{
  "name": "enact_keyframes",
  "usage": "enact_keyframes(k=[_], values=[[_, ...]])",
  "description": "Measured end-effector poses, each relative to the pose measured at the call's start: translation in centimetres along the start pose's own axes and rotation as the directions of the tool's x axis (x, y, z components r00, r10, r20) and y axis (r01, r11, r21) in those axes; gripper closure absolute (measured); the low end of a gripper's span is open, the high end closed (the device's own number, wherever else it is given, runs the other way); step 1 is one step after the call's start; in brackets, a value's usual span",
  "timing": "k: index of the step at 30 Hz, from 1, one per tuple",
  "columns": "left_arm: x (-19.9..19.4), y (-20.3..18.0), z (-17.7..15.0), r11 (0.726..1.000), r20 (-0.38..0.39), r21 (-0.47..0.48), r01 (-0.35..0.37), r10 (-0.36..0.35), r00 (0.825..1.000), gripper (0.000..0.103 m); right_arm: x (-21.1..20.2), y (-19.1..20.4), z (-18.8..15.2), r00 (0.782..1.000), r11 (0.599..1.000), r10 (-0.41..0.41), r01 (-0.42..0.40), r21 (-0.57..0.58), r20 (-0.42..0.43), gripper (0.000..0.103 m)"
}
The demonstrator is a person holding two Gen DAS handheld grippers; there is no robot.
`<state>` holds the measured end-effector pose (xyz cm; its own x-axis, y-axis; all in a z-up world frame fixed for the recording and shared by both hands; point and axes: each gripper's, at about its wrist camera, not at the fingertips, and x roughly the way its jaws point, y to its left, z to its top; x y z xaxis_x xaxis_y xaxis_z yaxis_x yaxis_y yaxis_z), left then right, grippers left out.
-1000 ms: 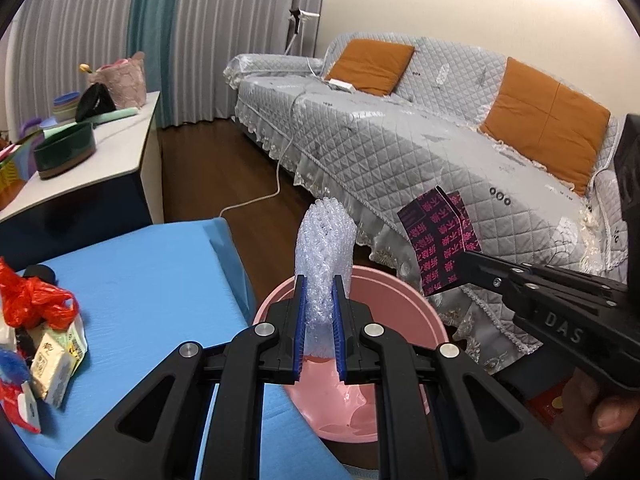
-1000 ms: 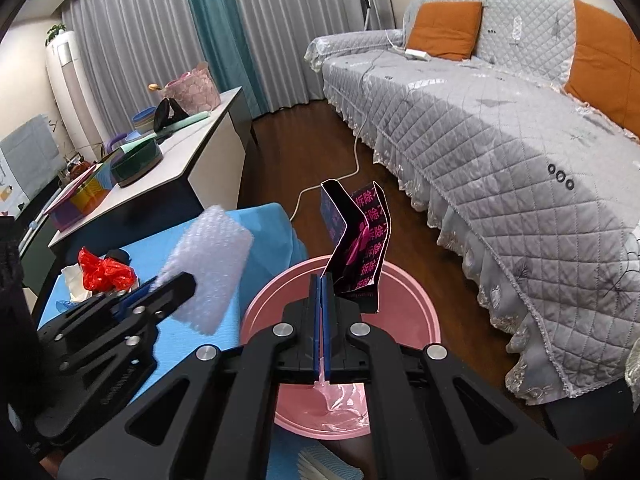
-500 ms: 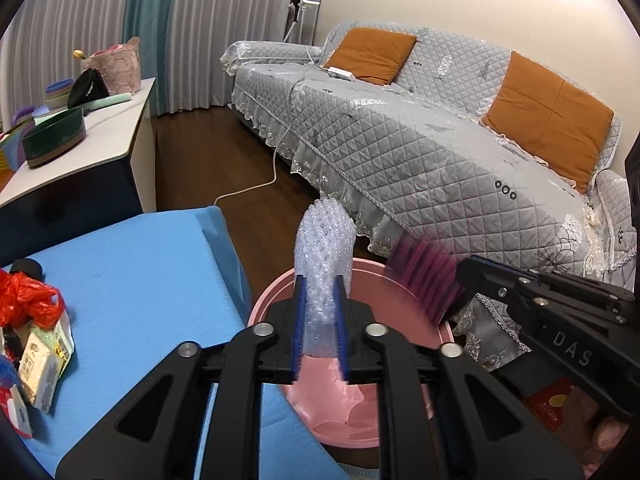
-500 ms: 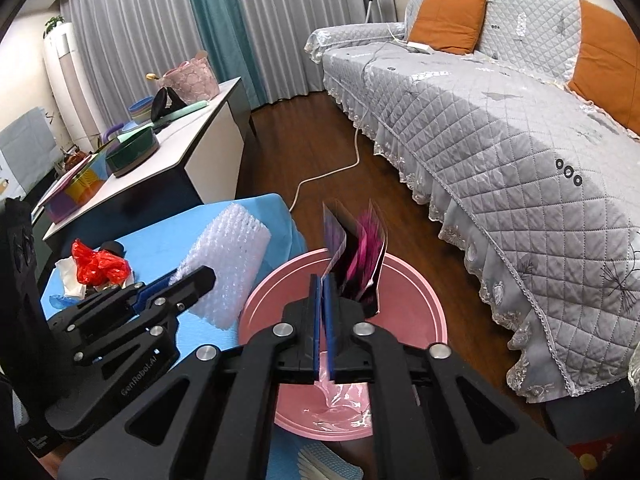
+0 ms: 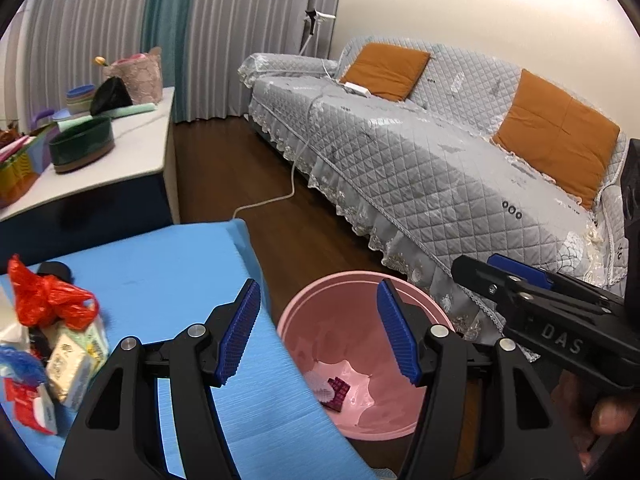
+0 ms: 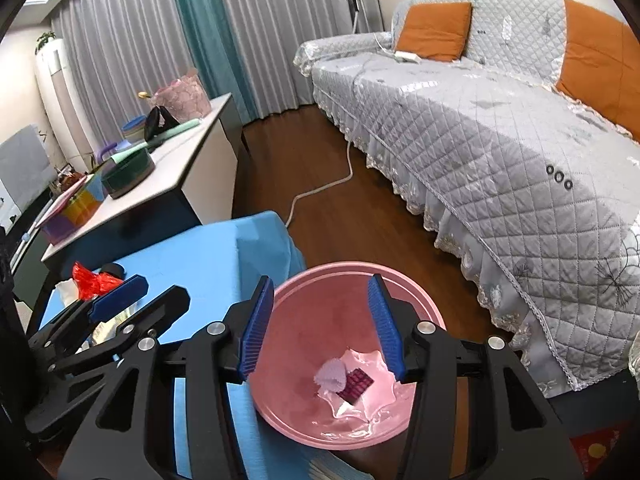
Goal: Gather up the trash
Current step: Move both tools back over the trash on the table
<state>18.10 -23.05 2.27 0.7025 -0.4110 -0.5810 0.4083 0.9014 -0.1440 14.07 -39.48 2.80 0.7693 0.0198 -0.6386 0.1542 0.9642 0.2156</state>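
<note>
Trash is lying in two places. A bubble-wrap wad point(image 6: 331, 374) and a dark pink-patterned carton point(image 6: 356, 385) are sitting at the bottom of the pink bin point(image 6: 340, 276), touching each other on its crumpled liner. More is waiting on the blue table point(image 5: 168, 264): a red plastic bag point(image 5: 44, 300) at about 9 o'clock in the left wrist view, with a pale printed packet point(image 5: 76, 354) just below it and red-and-white wrappers at the frame edge.

The remaining pieces are looking light and soft; the bag is likely crumpling and slipping under the pads, so a pinch on its bunched knot is probably the safest hold. The packet is looking stiffer and better taken across its short sides.

The left gripper point(image 5: 318, 332) is hanging released over the bin's near rim, jaws opening, nothing between them. The right gripper point(image 6: 322, 324) is likewise let go and opening, empty above the bin.

The table edge is standing between bin and pile. A grey quilted sofa point(image 5: 440, 168) is filling 1 to 3 o'clock, a white cable point(image 5: 280, 196) is trailing on the floor, and a cluttered white sideboard point(image 5: 132, 160) is standing at 10 o'clock.
</note>
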Motion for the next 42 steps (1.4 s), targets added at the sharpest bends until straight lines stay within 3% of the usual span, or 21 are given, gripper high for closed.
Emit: enact_keyframes(k=[6,12,19,25,31,36,42], values=[[-4.3,2.0,0.8,0.999,0.059,-0.020,-0.027,0.028,0.998,0.044,-1.9,3.0,0.4,0.997,0.999,0.000,0.003,-0.046,0.079,0.053],[-8.5,4.4,1.1,0.997,0.106,-0.039,-0.067,0.071,0.992,0.044,-3.5,6.0,-0.1,0.990,0.996,0.039,-0.028,-0.080,0.138,0.065],[-13.2,8.9,-0.2,0.987,0.143,-0.085,-0.136,0.147,0.979,0.044,-4.1,10.0,-1.4,0.984,0.987,0.115,-0.097,-0.130,0.137,0.069],[-16.3,13.6,-2.3,0.966,0.153,-0.114,-0.234,0.250,0.956,0.045,-3.4,13.3,-2.5,0.979,0.975,0.168,-0.148,-0.165,0.112,0.069],[-16.9,19.2,-5.9,0.918,0.099,-0.217,-0.332,0.359,0.928,0.048,-1.9,16.8,-3.5,0.971,0.958,0.233,-0.218,-0.189,0.058,0.069],[-15.6,23.1,-9.7,0.875,-0.001,-0.295,-0.384,0.401,0.916,0.049,-0.4,20.3,-4.7,0.962,0.936,0.272,-0.262,-0.237,0.010,0.069],[-14.1,25.6,-12.0,0.866,-0.066,-0.325,-0.381,0.381,0.922,0.049,1.9,24.0,-6.3,0.954,0.911,0.295,-0.296,-0.289,-0.047,0.069]])
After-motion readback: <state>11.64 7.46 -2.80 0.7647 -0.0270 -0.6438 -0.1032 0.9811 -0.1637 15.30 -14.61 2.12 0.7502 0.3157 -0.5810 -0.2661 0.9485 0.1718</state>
